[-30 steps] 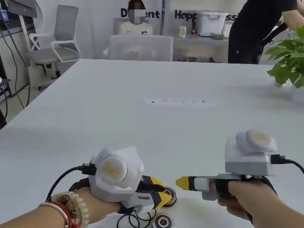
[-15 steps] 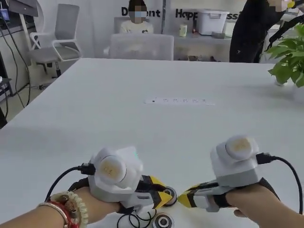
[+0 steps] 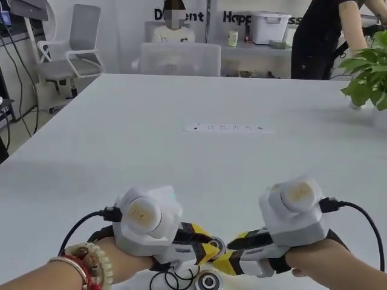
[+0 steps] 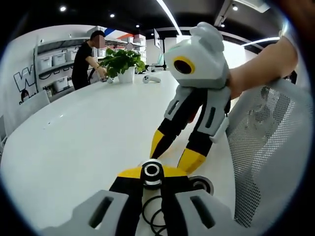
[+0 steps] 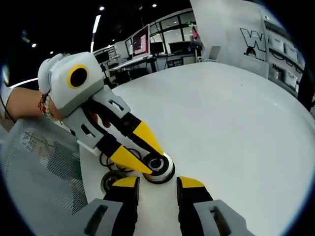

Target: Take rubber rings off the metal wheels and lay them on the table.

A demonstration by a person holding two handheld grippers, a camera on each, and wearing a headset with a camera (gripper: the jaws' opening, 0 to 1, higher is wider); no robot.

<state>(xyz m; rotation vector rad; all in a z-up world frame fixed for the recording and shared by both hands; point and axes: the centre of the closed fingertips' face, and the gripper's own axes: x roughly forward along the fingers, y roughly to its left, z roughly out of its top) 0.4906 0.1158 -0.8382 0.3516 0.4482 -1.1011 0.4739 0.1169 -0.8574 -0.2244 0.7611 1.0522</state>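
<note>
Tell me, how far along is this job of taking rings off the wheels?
Done: a few thin black rings already lie loose on the table. In hand: the left gripper is shut on one metal wheel, and the right gripper is open just in front of it, probably to pull its ring. Left: a second wheel lies on the table; whether it has its ring I cannot tell.

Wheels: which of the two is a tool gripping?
The wheel clamped between the left tool's yellow tips; the other wheel lies loose on the table beside it.
</note>
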